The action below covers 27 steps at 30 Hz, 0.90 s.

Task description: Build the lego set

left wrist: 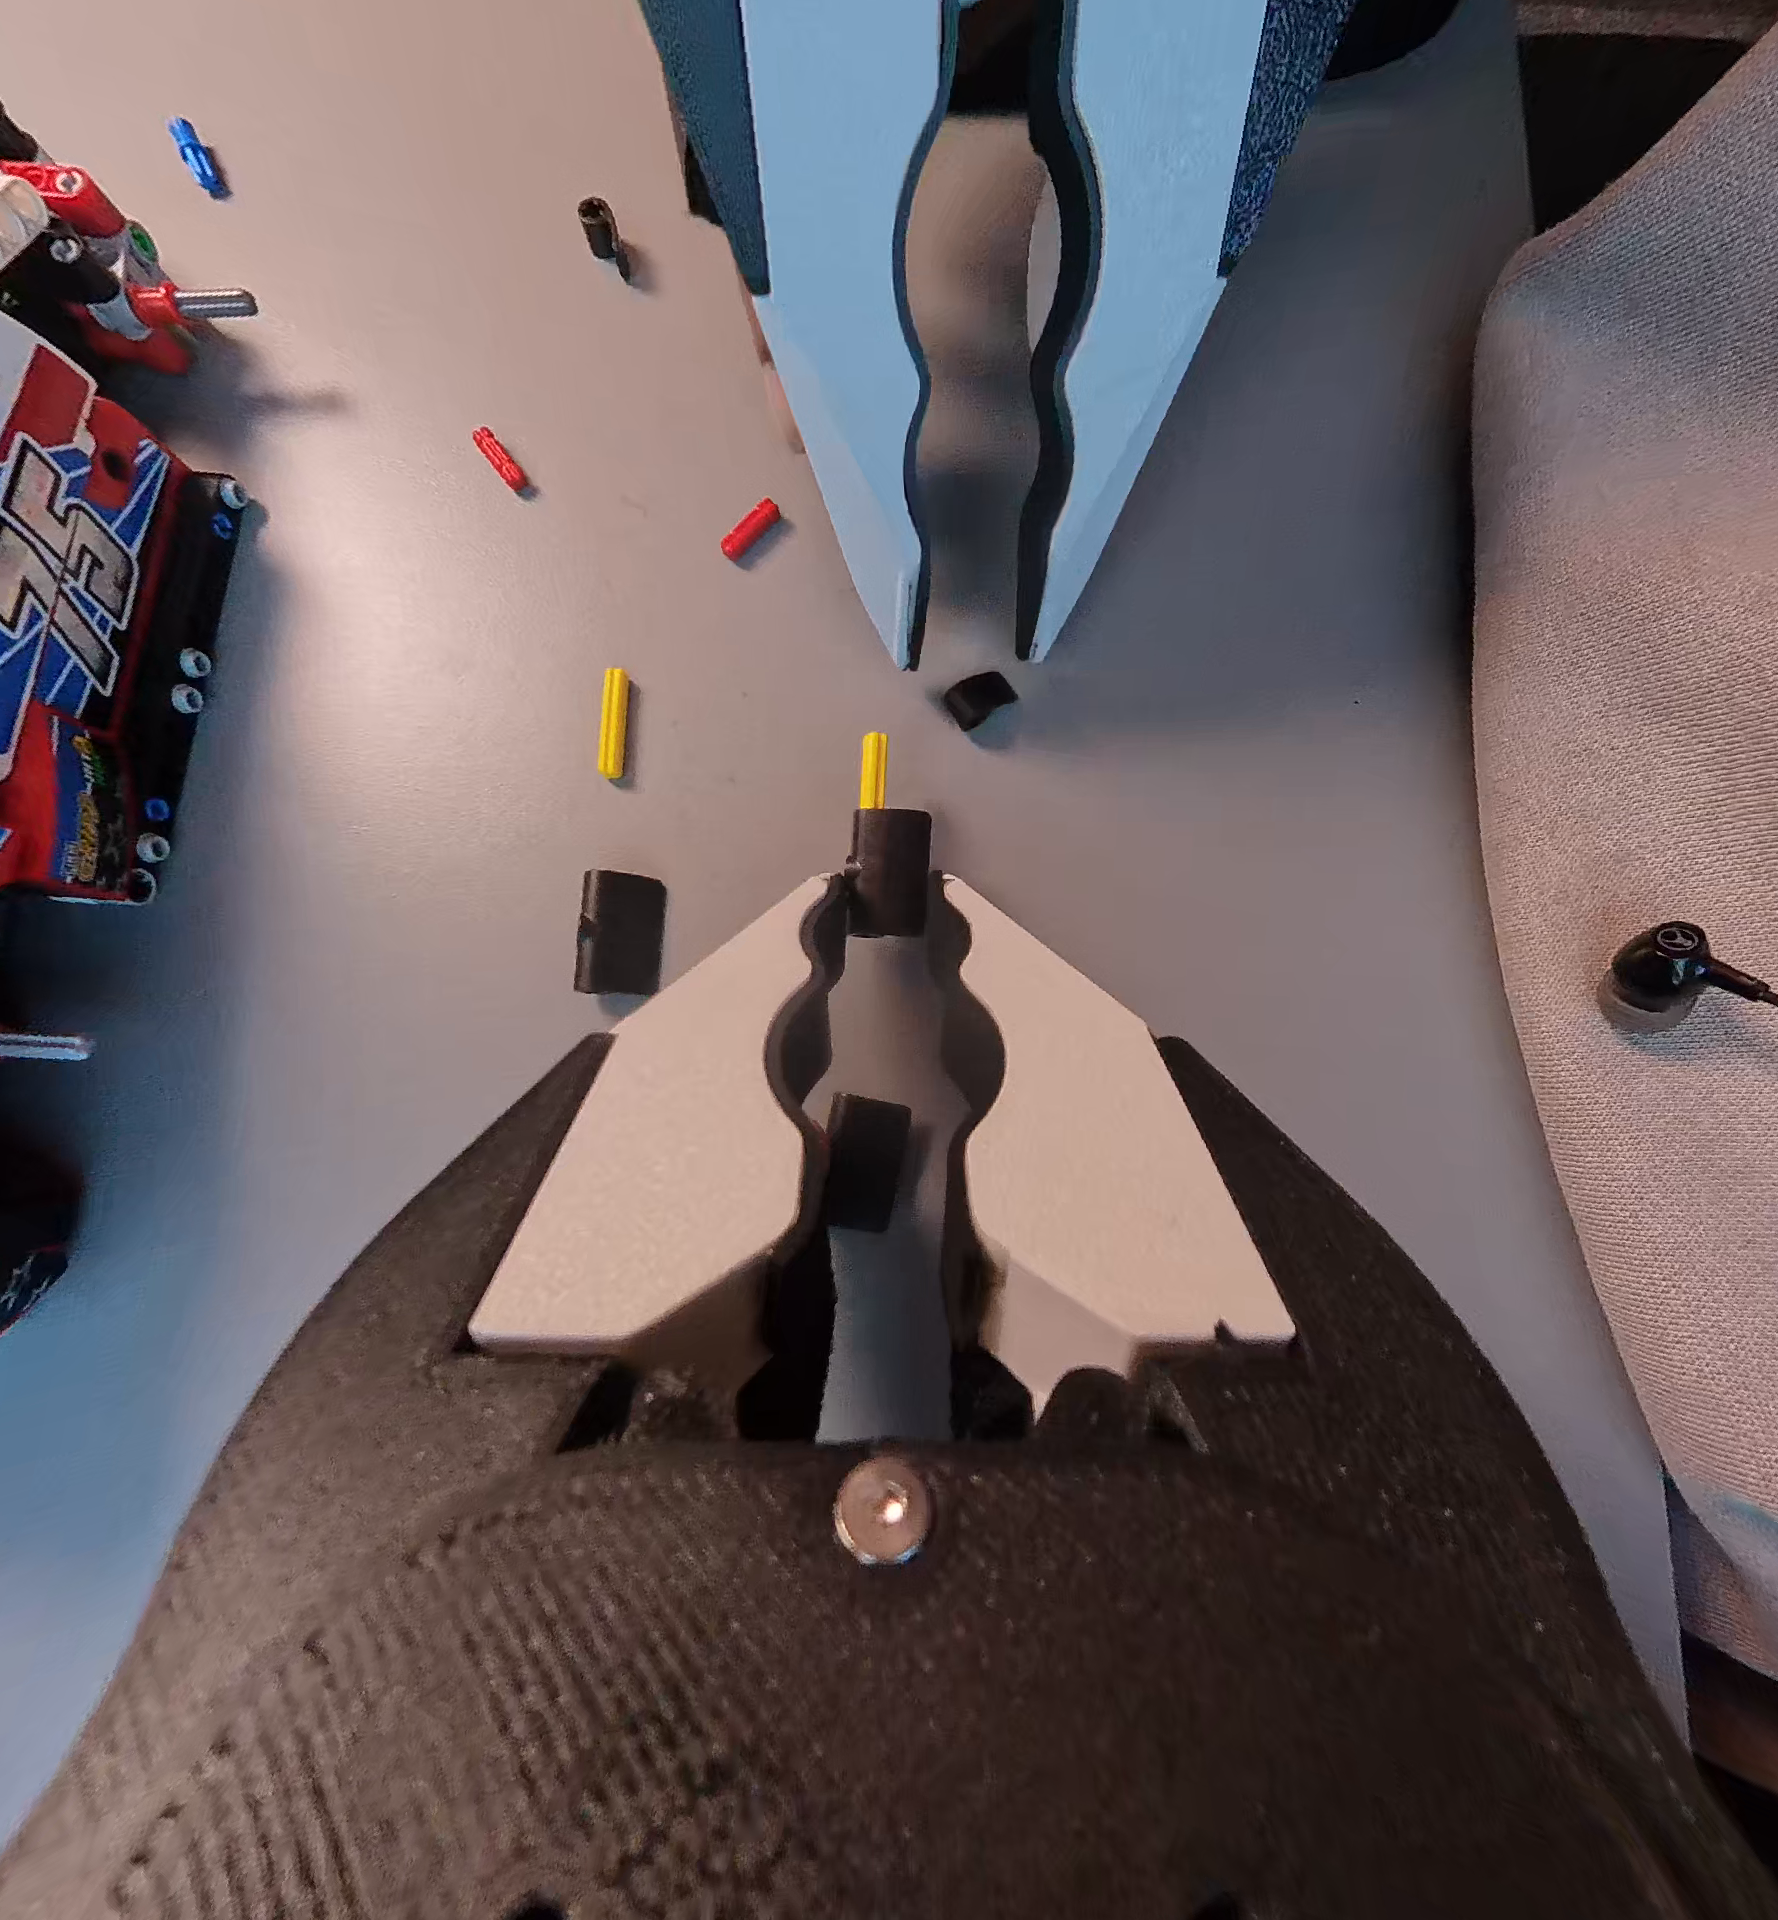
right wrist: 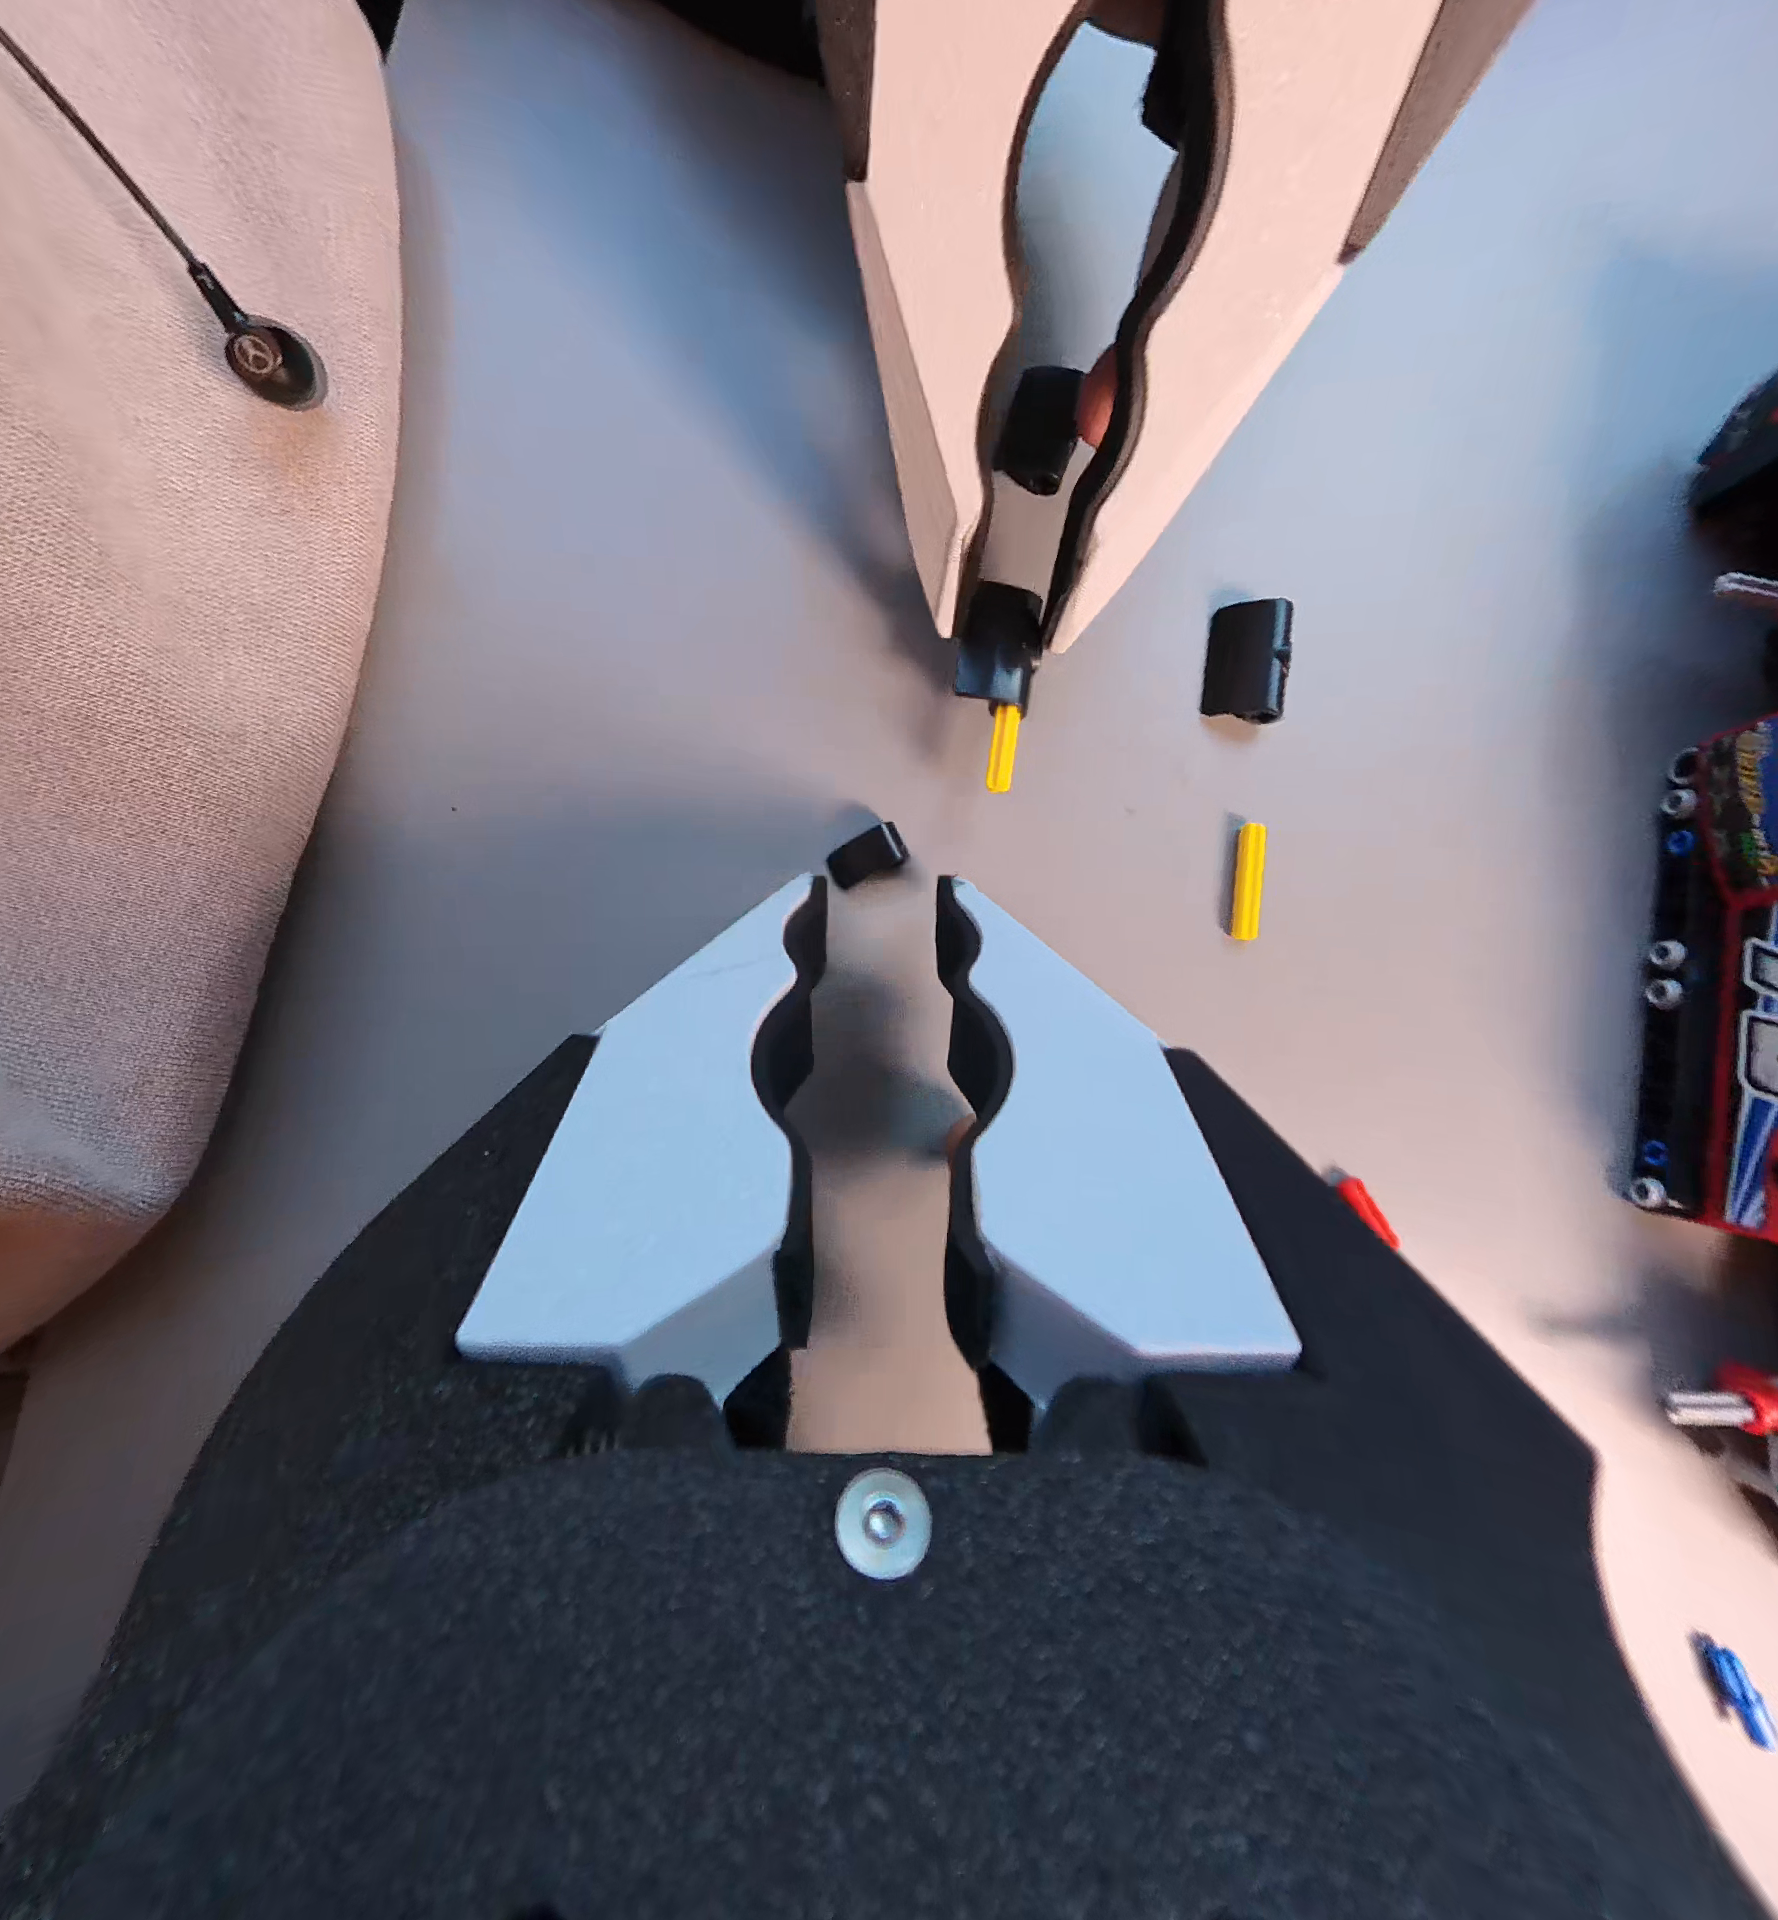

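Note:
My left gripper (left wrist: 890,883) is shut on a black connector (left wrist: 890,868) at its fingertips. A short yellow axle (left wrist: 872,771) sticks out of the connector's front. A second black piece (left wrist: 867,1162) sits farther back between the fingers. My right gripper (right wrist: 880,883) is open a little and empty, facing the left one tip to tip. A small black piece (right wrist: 867,854) lies on the table at its left fingertip. The right wrist view also shows the left gripper (right wrist: 999,634), the connector (right wrist: 997,649) and the axle (right wrist: 1002,750).
The partly built red, white and blue Lego car (left wrist: 54,623) stands at the left. Loose on the grey table (left wrist: 397,1091): a yellow axle (left wrist: 613,722), a black piece (left wrist: 618,932), two red pins (left wrist: 500,457), a blue pin (left wrist: 197,154), a black pin (left wrist: 602,234). Grey cloth (left wrist: 1674,623) with an earbud (left wrist: 1654,961) lies at the right.

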Available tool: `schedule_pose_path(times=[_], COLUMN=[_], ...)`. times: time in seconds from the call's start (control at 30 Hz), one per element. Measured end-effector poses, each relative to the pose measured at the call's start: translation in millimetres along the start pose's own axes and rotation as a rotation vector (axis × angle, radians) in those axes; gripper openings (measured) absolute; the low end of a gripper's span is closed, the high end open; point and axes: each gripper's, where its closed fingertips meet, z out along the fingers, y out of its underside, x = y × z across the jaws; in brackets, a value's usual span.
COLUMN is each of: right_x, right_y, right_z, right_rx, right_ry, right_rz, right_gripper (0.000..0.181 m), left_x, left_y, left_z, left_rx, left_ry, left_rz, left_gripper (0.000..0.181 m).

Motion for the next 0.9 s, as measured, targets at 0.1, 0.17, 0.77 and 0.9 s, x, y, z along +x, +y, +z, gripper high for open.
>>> schedule_pose_path(times=[0.1, 0.17, 0.77, 0.9], right_x=[-3, -3, 22, 25], right_y=[-1, -2, -1, 2], right_z=[5, 7, -2, -2], right_rx=[-0.025, -0.035, 0.070, 0.044], right_ry=[-0.049, -0.073, 0.064, 0.090], right_rz=[-0.051, -0.065, 0.218, 0.242], right_gripper=[0.019, 0.016, 0.005, 0.004], left_x=[1, 1, -6, -7], left_y=[0, 1, -2, 0], left_z=[0, 0, -2, 5], left_rx=[-0.002, -0.001, 0.032, -0.003], left_ry=[0.005, 0.007, -0.017, -0.050], left_rz=[0.005, 0.008, -0.001, 0.030], left_gripper=[0.013, 0.013, 0.013, 0.013])
